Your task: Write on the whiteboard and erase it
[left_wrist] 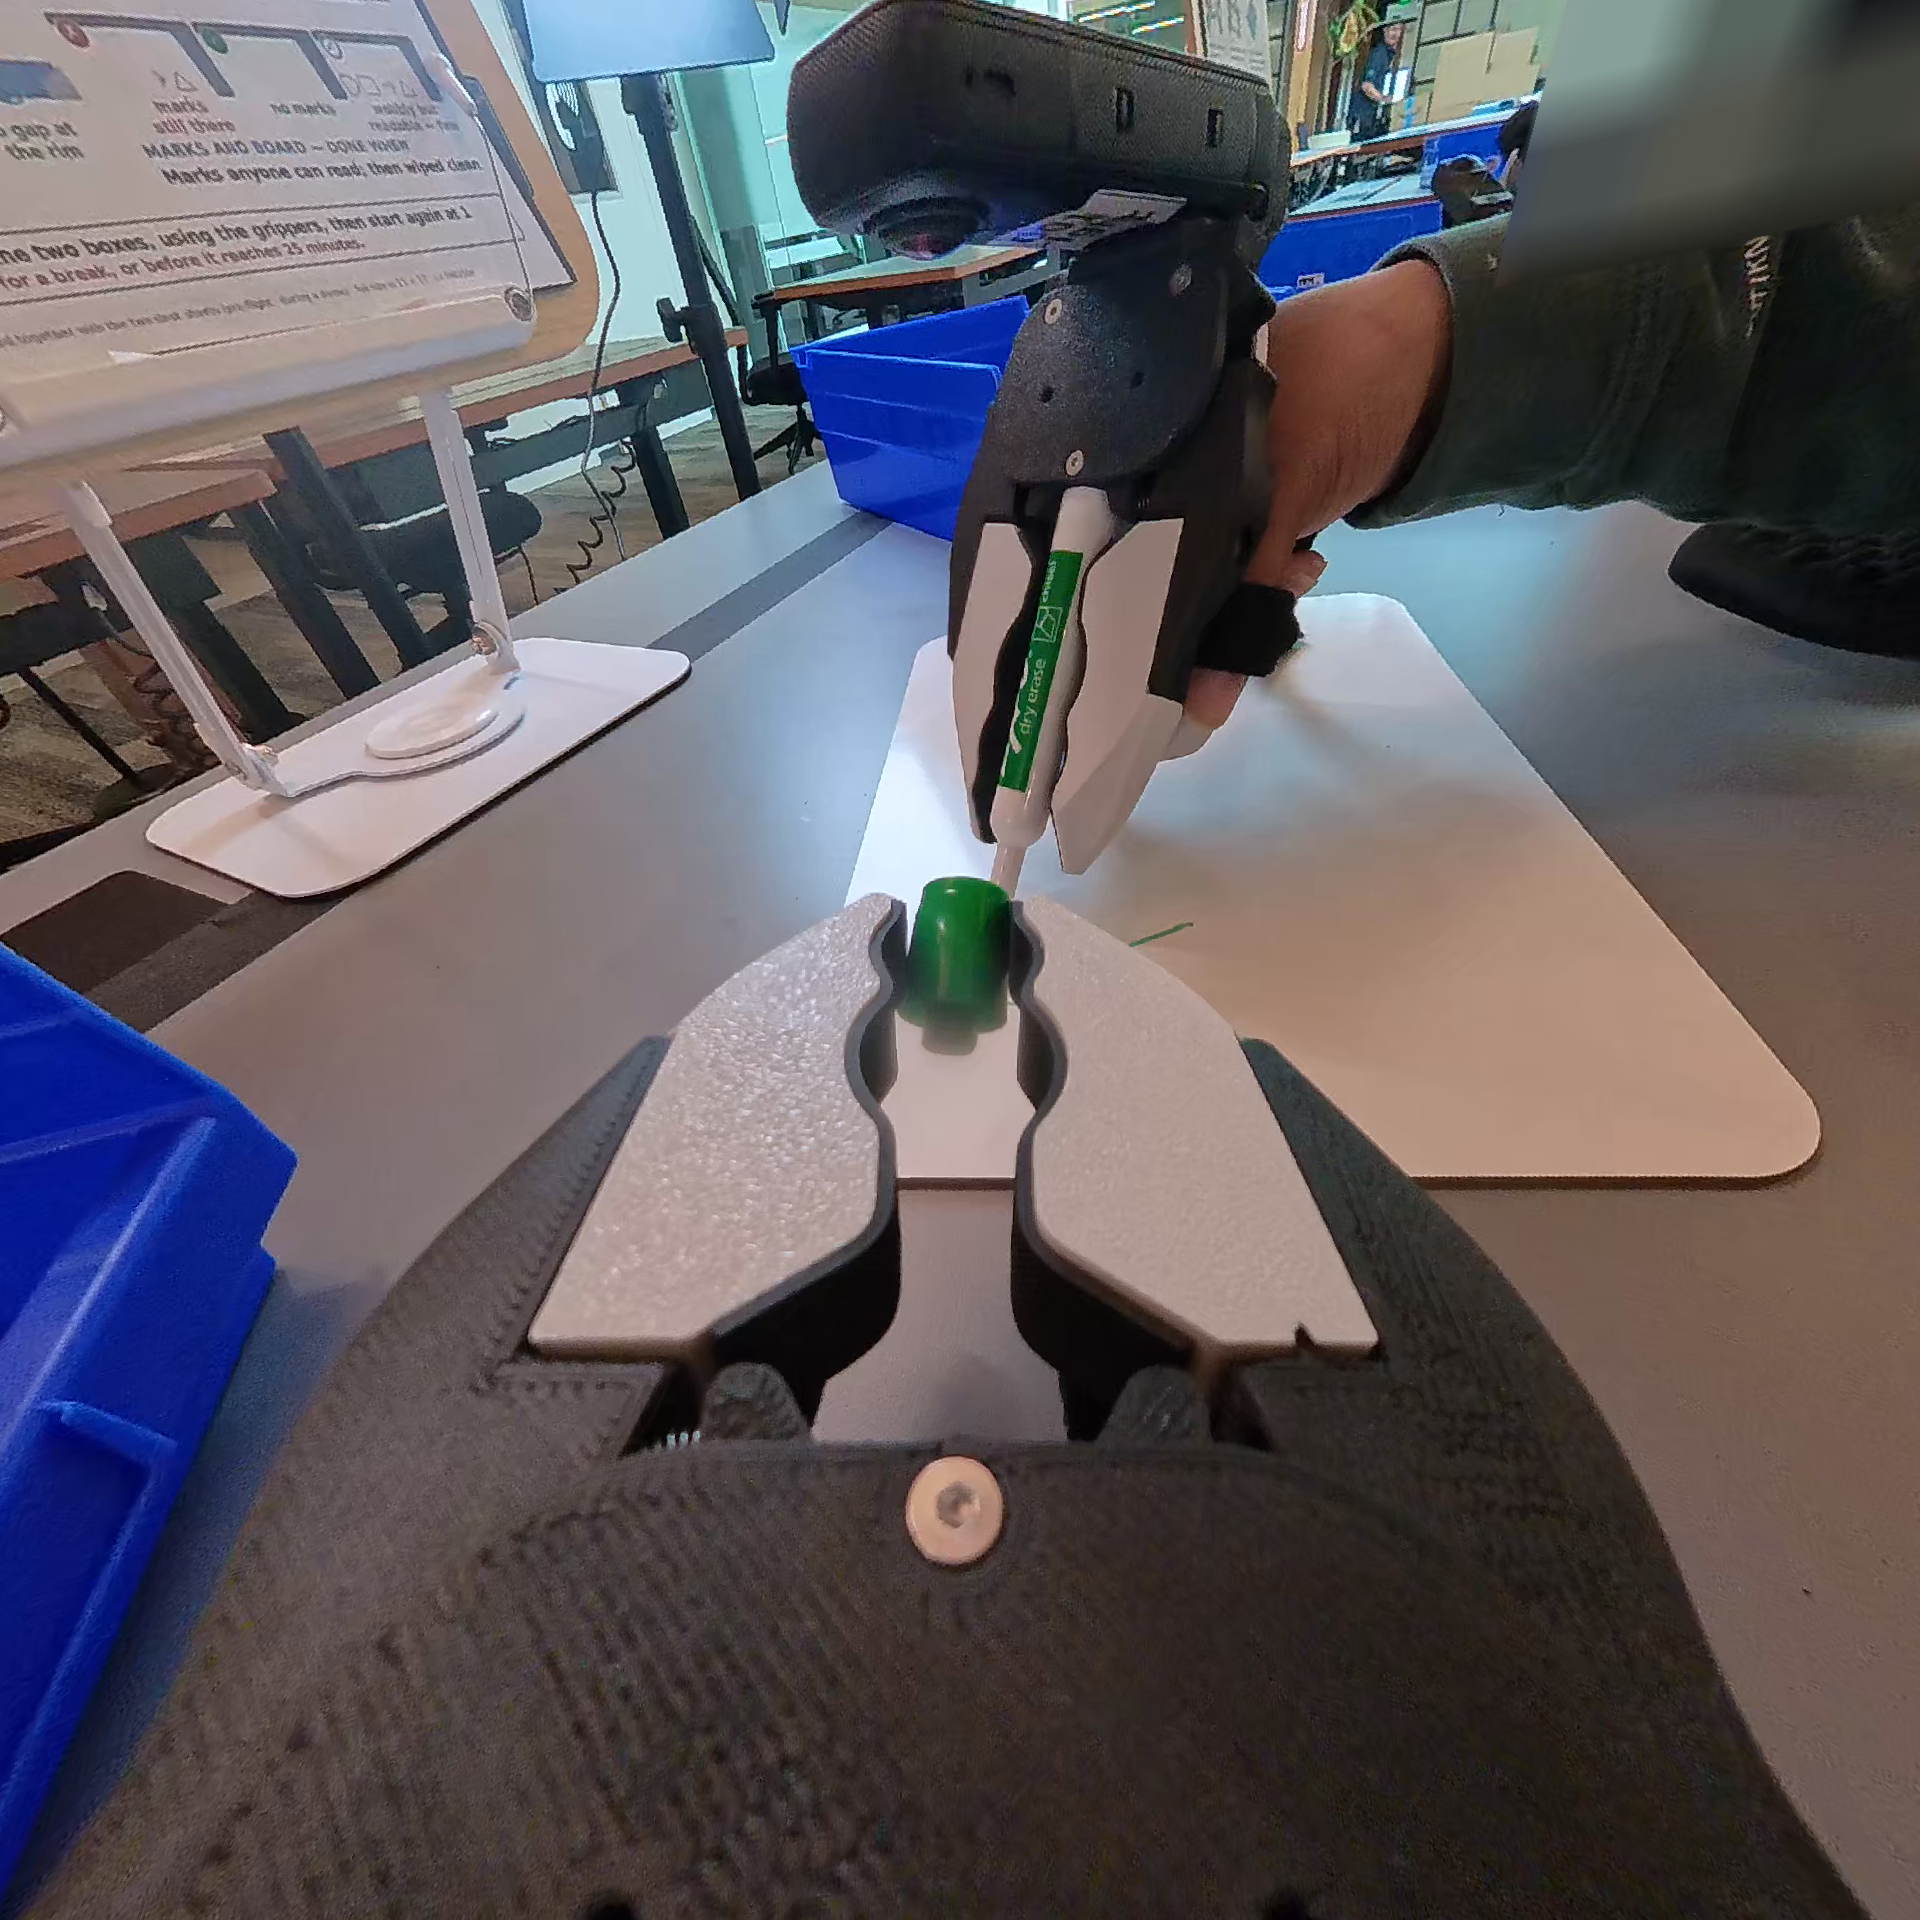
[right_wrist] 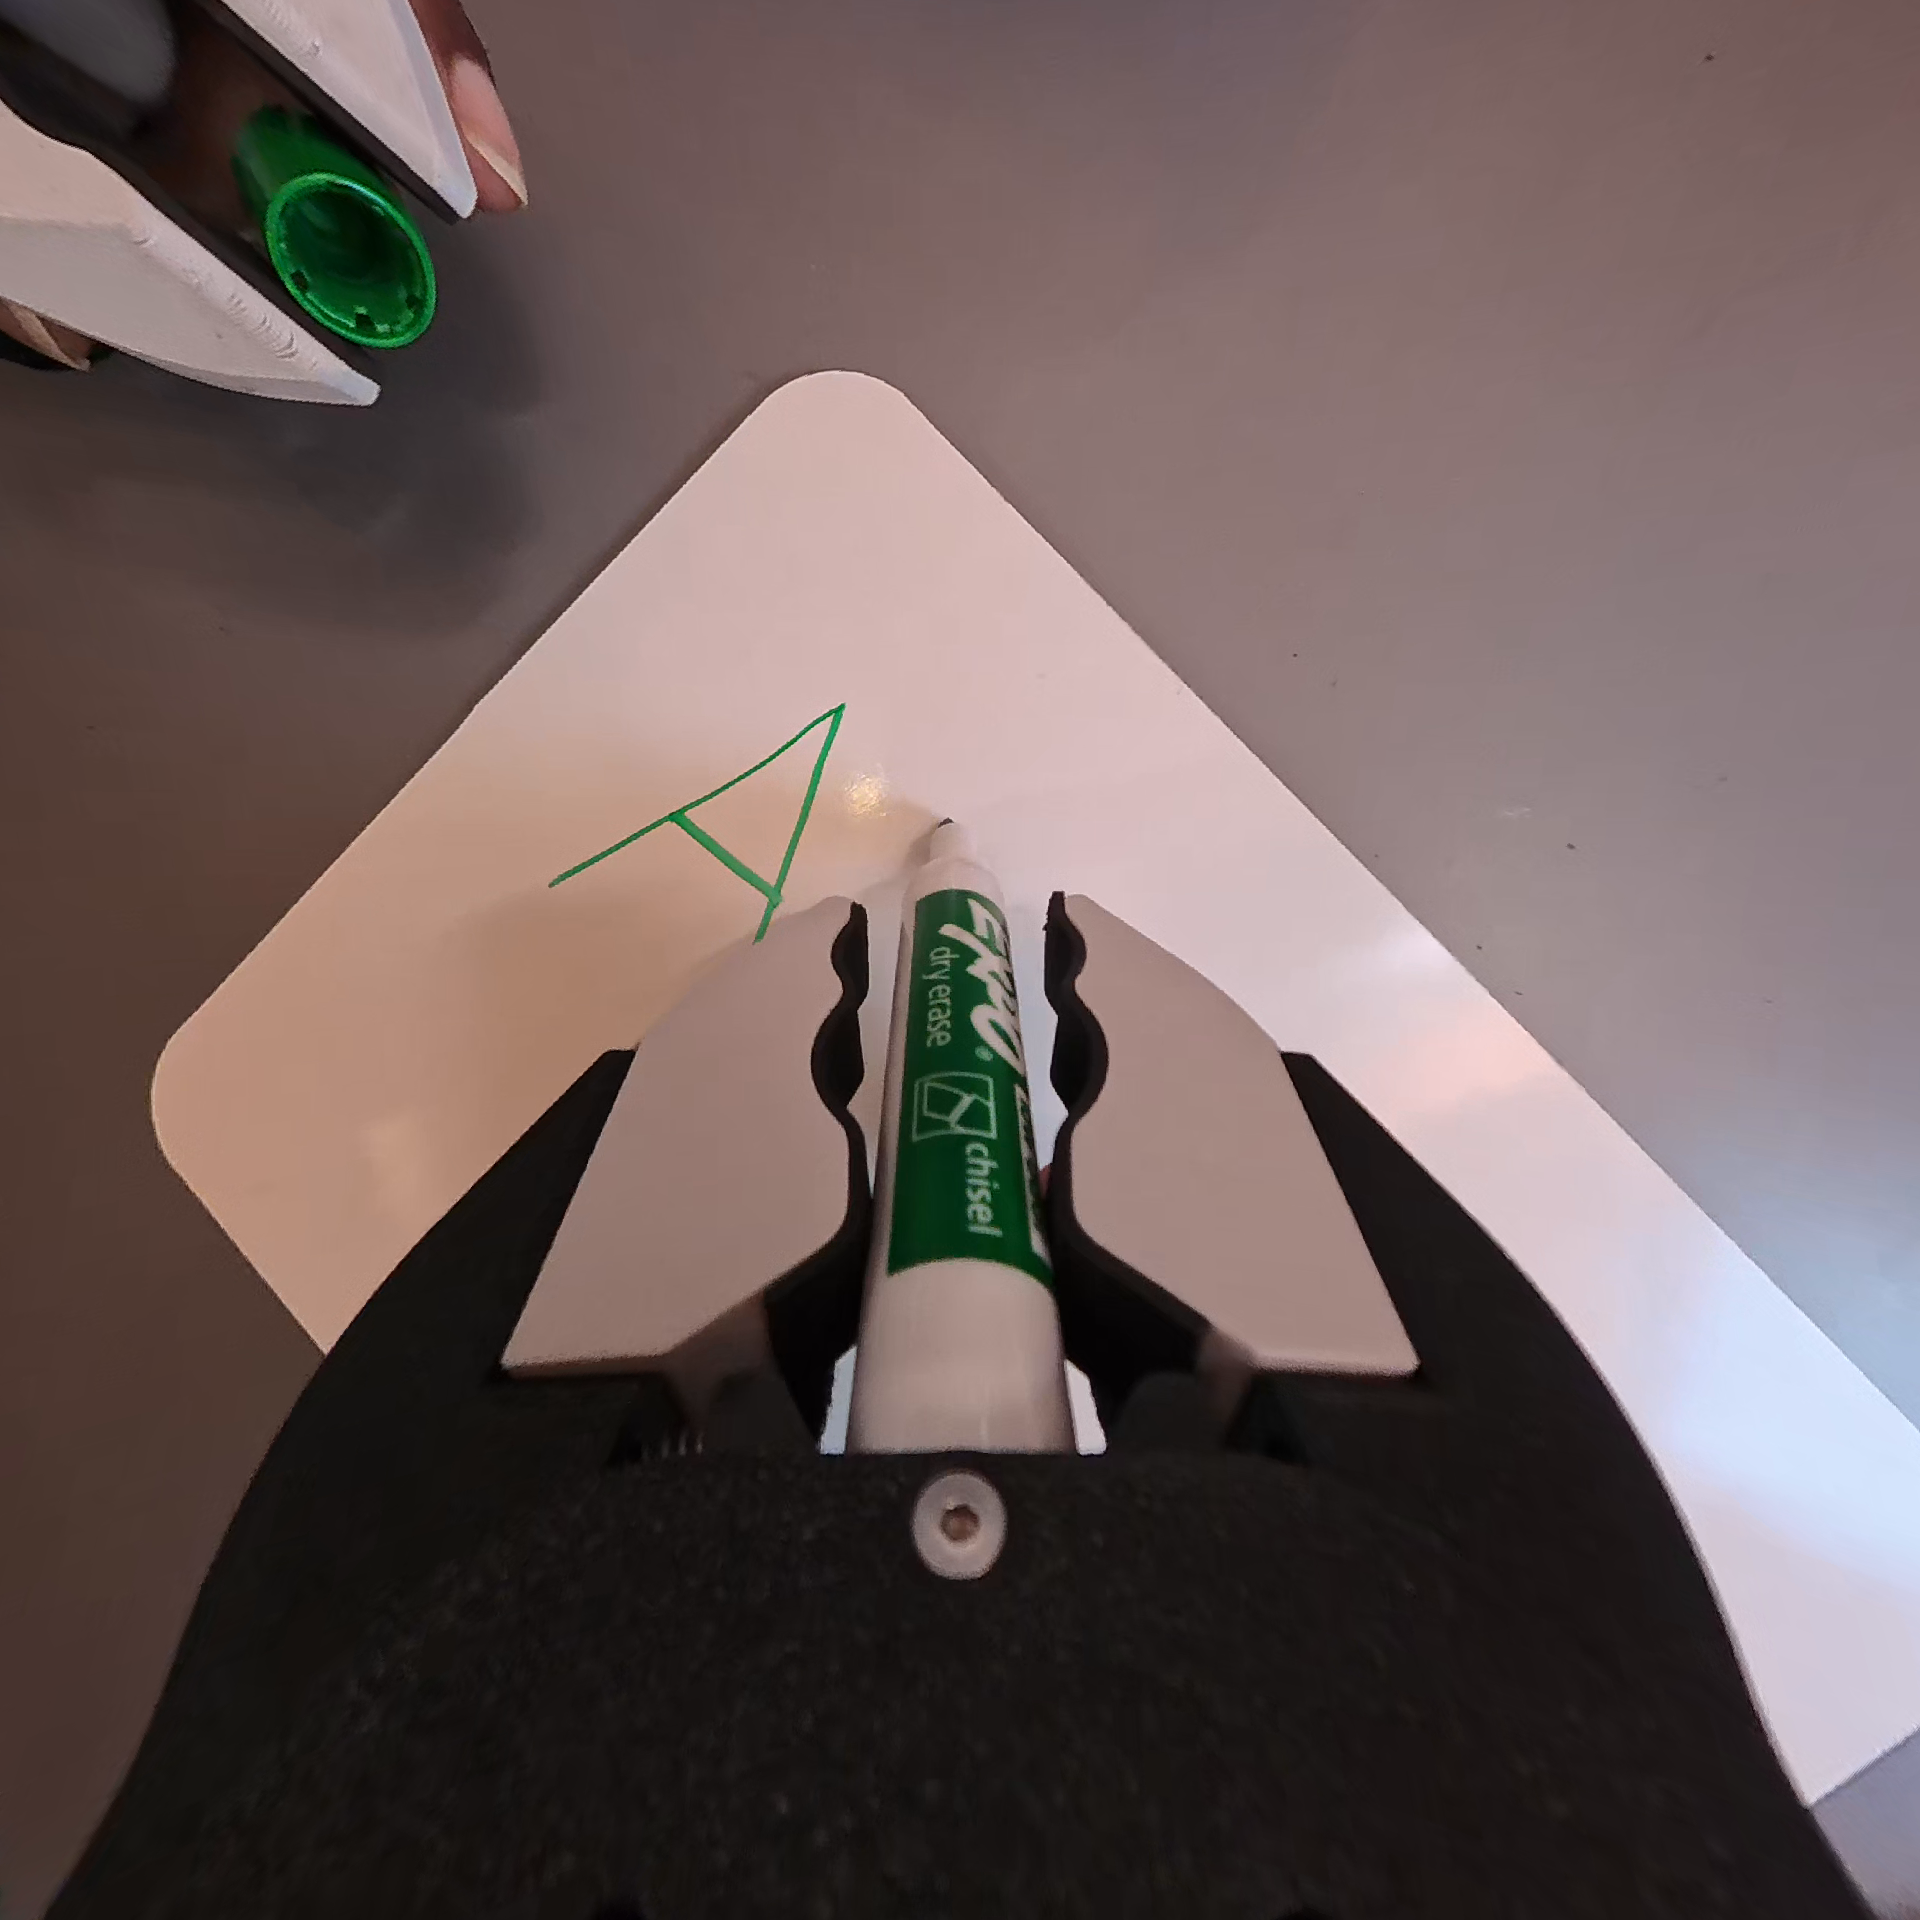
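Right gripper (right_wrist: 954, 914) clamps a green dry-erase marker (right_wrist: 961, 1122) lengthwise between its fingers, barrel running back into the jaw throat, likely so the tip sticks out past the fingertips and can be steered like a pen. Marker tip sits at or just above the whiteboard (right_wrist: 1091, 644), just right of a green drawn figure (right_wrist: 727, 821); contact can't be confirmed. Left gripper (left_wrist: 956, 935) pinches the green marker cap (left_wrist: 956, 961) at its fingertips, open end facing away from its camera, parked near the board's corner, probably kept ready for recapping. Whiteboard lies flat on the grey table (left_wrist: 582, 894), rotated corner-on to the right camera.

Room: blank board stretches right of and beyond the tip, plenty for more strokes. The board's near-left edge is close to the drawn figure. Blue bin (left_wrist: 114, 1299) and white stand (left_wrist: 416, 748) sit off to the left, well apart from the board. A second blue bin (left_wrist: 904, 416) stands behind it.
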`<state>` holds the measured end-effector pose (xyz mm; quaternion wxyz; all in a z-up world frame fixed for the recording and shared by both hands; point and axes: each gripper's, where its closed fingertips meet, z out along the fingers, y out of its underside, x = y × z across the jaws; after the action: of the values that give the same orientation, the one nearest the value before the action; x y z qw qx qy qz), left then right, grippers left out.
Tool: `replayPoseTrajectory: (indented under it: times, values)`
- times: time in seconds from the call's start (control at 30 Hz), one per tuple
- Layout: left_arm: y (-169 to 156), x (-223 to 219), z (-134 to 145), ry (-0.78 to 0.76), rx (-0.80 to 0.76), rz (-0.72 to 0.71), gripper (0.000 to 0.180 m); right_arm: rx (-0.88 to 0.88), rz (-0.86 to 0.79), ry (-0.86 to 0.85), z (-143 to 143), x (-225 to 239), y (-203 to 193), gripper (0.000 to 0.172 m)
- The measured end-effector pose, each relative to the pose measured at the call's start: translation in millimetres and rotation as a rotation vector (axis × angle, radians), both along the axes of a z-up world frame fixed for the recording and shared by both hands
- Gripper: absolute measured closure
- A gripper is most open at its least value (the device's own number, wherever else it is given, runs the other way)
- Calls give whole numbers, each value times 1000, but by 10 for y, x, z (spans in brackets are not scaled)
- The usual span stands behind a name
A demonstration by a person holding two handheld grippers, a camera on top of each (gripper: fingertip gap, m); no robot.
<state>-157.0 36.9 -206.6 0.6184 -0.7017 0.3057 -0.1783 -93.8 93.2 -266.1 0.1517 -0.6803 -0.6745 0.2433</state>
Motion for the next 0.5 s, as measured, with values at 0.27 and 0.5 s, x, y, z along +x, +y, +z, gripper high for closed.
replayPoseTrajectory:
  times: [0.27,0.5]
  values:
    - [0,0,-4,2,-1,0,162,-27,26,-20,-2,235,-190,137]
    - [9,2,-14,6,-6,2,162,-23,30,-2,45,358,-318,137]
